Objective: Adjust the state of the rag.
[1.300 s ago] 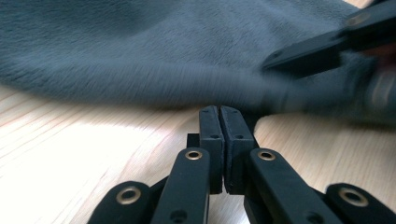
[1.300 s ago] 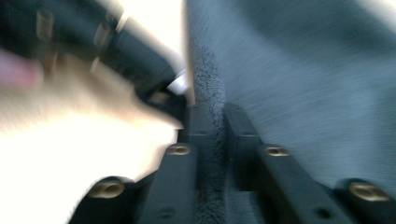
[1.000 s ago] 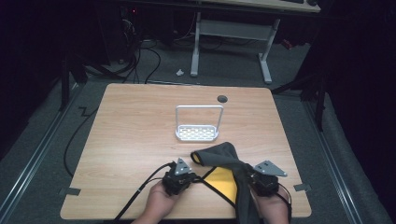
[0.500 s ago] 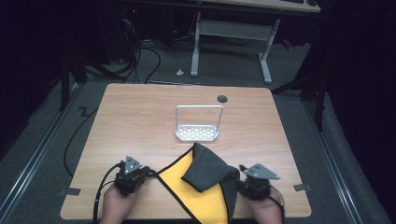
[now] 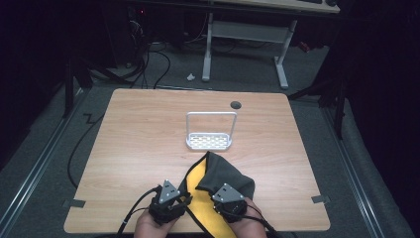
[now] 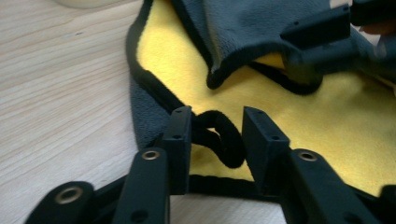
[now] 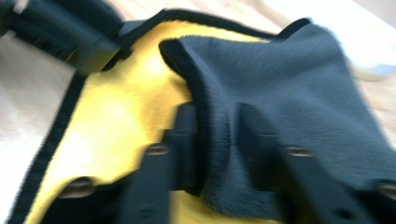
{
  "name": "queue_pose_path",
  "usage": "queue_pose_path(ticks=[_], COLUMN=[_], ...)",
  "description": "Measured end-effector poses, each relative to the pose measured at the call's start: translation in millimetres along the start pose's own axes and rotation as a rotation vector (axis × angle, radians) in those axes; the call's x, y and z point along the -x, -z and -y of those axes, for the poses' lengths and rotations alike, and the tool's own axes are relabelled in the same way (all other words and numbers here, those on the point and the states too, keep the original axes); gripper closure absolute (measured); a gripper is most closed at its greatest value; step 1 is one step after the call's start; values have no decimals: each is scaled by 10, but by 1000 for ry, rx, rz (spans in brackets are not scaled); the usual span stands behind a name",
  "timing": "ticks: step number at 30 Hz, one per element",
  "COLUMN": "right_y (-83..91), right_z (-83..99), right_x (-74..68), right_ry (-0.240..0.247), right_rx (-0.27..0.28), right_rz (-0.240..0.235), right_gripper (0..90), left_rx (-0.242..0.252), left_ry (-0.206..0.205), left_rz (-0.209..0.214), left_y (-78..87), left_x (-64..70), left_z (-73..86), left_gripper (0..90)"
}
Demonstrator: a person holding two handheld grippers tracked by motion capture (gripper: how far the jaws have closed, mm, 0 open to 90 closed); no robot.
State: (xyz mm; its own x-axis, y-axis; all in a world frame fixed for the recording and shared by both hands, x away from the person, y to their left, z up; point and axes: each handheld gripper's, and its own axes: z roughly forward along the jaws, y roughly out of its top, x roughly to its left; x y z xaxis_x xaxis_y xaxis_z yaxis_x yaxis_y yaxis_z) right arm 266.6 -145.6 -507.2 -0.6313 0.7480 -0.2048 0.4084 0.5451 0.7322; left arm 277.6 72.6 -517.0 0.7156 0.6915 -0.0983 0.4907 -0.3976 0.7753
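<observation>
Cloth (image 5: 218, 181) at table's (image 5: 148, 139) near edge, long axis toward 12 o'clock and the rack (image 5: 209, 141), grey flap folded over yellow. Left gripper (image 6: 212, 135) jaws apart around the black hem loop, not yet closed; right gripper (image 7: 212, 135) clamped on a grey fold at 3 o'clock of left. Right view blurred; cloth's near edge hidden by hands.

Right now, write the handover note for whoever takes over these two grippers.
Left gripper: jaws either side of the black hem loop of the yellow-and-dark-grey fleece cloth; a gap shows, so the grip is not firm.
Right gripper: shut on a grey fold of the cloth.
Cloth: at the near edge of the wooden table, partly folded, yellow side showing.
White wire rack: beyond it, untouched.
Left to do: secure the hem, finish the fold.
</observation>
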Motion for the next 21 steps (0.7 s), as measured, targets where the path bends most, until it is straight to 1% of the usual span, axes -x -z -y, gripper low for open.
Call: queue_pose_path(ticks=[1, 2, 4, 5, 6, 7, 8, 9, 10, 11, 12, 13, 14, 15, 16, 17, 18, 19, 20, 21], right_y=[18, 37, 86, 112, 142, 142, 177, 223, 267, 354, 404, 404, 484, 484, 561, 561, 581, 581, 573, 513], right_z=[4, 6, 12, 19, 29, 29, 45, 75, 106, 187, 235, 235, 327, 327, 455, 455, 562, 562, 601, 675], right_x=[29, 58, 131, 171, 217, 217, 281, 375, 463, 654, 750, 750, 911, 911, 1095, 1095, 1236, 1236, 1289, 1391], right_ry=[-6, -13, -34, -46, -59, -59, -66, -95, -121, -177, -209, -209, -254, -254, -312, -312, -373, -373, -388, -423], right_rx=[7, 14, 26, 34, 42, 42, 49, 59, 61, 67, 68, 68, 66, 66, 61, 61, 45, 45, 38, 7], right_rz=[9, 19, 31, 39, 54, 54, 68, 86, 100, 141, 159, 159, 187, 187, 218, 218, 232, 232, 235, 246], right_gripper=[842, 857, 862, 862, 862, 862, 861, 861, 860, 857, 856, 856, 846, 846, 836, 836, 824, 824, 811, 799], left_rx=[0, -33, -77, -87, -89, -89, -94, -99, -98, -96, -95, -95, -96, -99, -103, -103, -114, -114, -120, -122], left_ry=[0, -30, -62, -74, -81, -81, -80, -76, -74, -64, -44, -44, -37, -26, -6, -6, 12, 12, 20, 23], left_rz=[0, -15, -50, -58, -69, -69, -81, -85, -96, -104, -122, -122, -140, -155, -185, -185, -216, -216, -237, -253], left_y=[0, -70, -149, -171, -173, -173, -172, -165, -156, -143, -112, -112, -89, -63, -10, -10, 33, 33, 41, 37], left_x=[0, 32, 47, 43, 35, 35, 11, -27, -72, -129, -247, -247, -321, -405, -586, -586, -772, -772, -873, -928], left_z=[0, -4, -11, -13, -19, -19, -27, -33, -30, -24, -12, -12, -4, 5, 20, 20, 18, 18, 3, -9], left_gripper=[622, 619, 613, 611, 614, 614, 614, 618, 620, 620, 620, 620, 621, 621, 622, 624, 629, 634, 634, 636])
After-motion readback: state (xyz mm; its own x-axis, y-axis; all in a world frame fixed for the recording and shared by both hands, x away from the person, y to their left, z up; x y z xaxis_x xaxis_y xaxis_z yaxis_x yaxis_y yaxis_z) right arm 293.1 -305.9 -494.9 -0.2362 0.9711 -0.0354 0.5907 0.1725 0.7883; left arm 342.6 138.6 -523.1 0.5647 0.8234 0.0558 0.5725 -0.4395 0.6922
